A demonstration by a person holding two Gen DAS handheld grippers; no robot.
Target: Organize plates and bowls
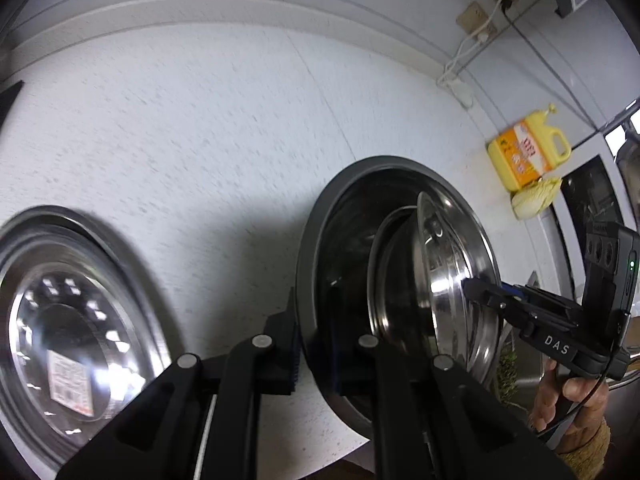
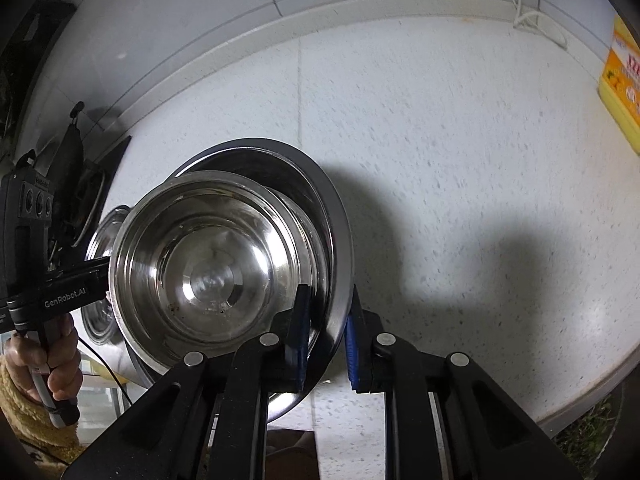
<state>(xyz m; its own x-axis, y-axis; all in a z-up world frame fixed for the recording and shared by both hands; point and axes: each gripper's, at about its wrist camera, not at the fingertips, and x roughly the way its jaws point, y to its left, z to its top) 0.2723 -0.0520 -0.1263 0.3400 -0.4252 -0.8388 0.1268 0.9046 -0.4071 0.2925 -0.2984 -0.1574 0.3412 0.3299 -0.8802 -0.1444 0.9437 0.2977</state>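
Main risk: small bowl (image 2: pixel 200 264) sits tilted inside big bowl (image 1: pixel 340 184), not nested flat. In the left view it stands nearly on edge against the far wall. Any jolt or uneven lift could send it sliding round, clanging down, or tipping out over the rim. Steel on steel, little friction. Second risk: both tools work on thin rim only, from opposite sides. If one pulls ahead of the other, the big bowl could twist out of the pads and drop on the counter (image 1: pixel 200 120), near whose front edge it sits. Dish (image 1: pixel 80 320) lies well apart to the left, out of harm. Left gripper (image 1: pixel 316 356) reaches in low and level, fingers straddling the big bowl's near rim, one pad outside, one inside. Whether the pads bite, I cannot tell. Right gripper (image 2: pixel 326 340) comes from the opposite side, also straddling that rim, its inner pad close beside the small bowl. Grip likewise not readable. Both hands are held low, wrists roughly level.
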